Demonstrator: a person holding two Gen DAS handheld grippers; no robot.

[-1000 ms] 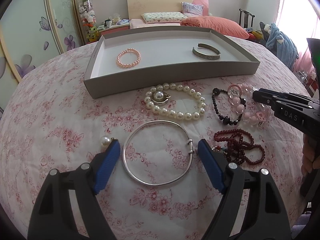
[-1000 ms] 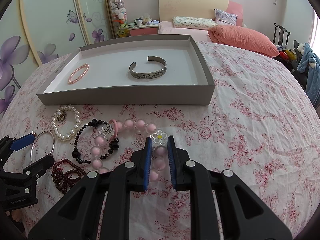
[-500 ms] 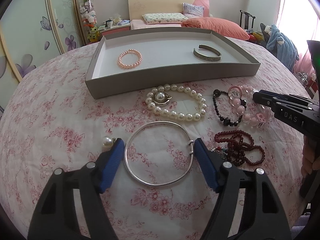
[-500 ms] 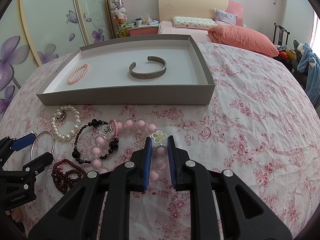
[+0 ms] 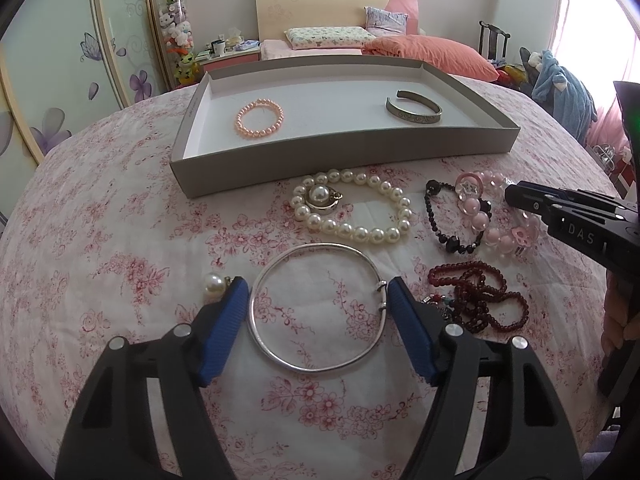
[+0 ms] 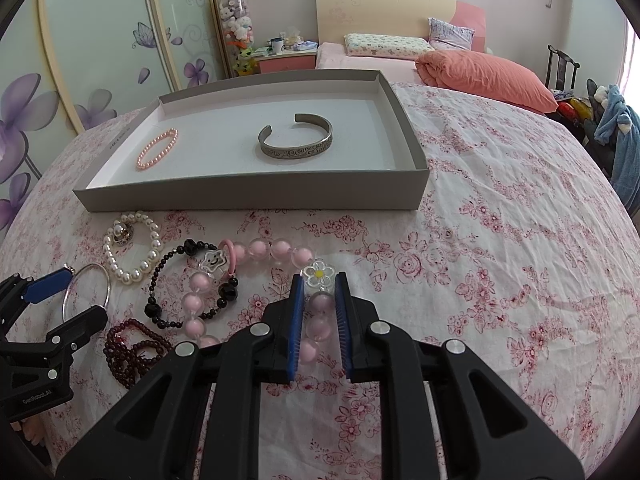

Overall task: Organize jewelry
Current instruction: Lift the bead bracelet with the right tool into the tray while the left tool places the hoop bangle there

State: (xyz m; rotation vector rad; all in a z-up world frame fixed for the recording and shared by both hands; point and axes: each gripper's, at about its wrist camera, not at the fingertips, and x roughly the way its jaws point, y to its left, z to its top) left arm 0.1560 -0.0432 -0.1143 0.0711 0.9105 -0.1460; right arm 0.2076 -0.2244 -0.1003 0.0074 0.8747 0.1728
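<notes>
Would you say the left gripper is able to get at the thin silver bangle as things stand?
Probably yes. The left gripper is open, with its blue pads on either side of the silver bangle lying flat on the bedspread. Nothing sits between them; a loose pearl lies just outside the left pad.

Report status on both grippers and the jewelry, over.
Left gripper open, fingers flanking silver bangle. Right gripper shut on pink bead bracelet. Tray holds two bracelets; black bead bracelet overlaps the pink one.

Right claw [image 6: 318, 304] hides pink bead bracelet's [image 6: 280, 249] near beads (partly).
</notes>
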